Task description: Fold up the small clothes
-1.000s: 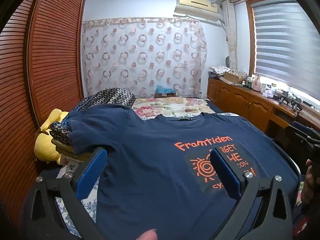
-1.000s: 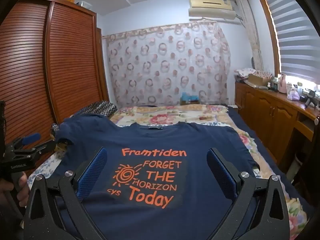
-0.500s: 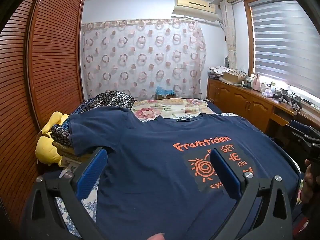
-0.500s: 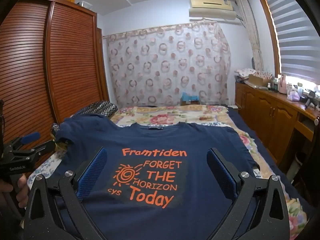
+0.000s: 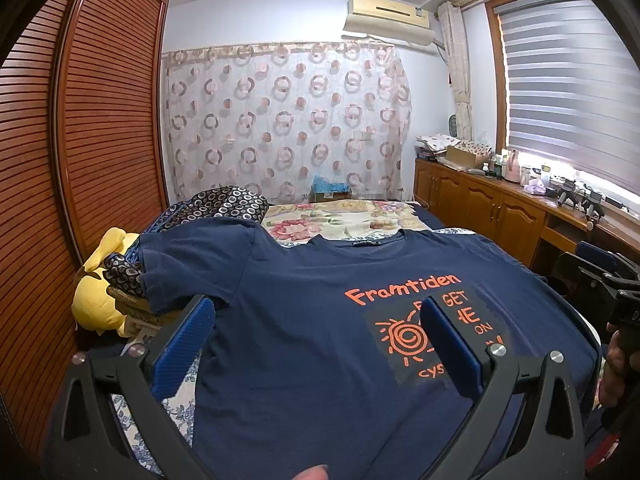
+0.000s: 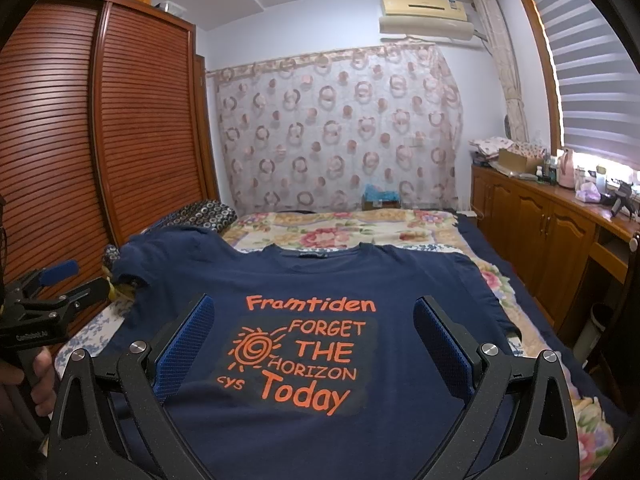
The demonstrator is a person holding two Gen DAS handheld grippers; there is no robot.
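Note:
A navy T-shirt (image 5: 304,320) with orange print lies spread flat, front up, on the bed; it also shows in the right wrist view (image 6: 400,276). Its left sleeve (image 5: 188,264) drapes over a pile at the bed's left edge. My left gripper (image 5: 316,320) is open and empty, held above the shirt's left half. My right gripper (image 6: 314,320) is open and empty, held above the printed chest. The left gripper also appears at the left edge of the right wrist view (image 6: 60,280), and the right gripper at the right edge of the left wrist view (image 5: 600,264).
A yellow plush toy (image 5: 96,304) and a patterned dark cushion (image 5: 224,204) lie at the bed's left side by the wooden wardrobe (image 5: 100,140). A floral bedspread (image 6: 340,232) covers the far bed. A wooden cabinet (image 6: 540,232) runs along the right wall.
The left wrist view has drifted slightly; the shirt has not moved. Both grippers stay open and empty.

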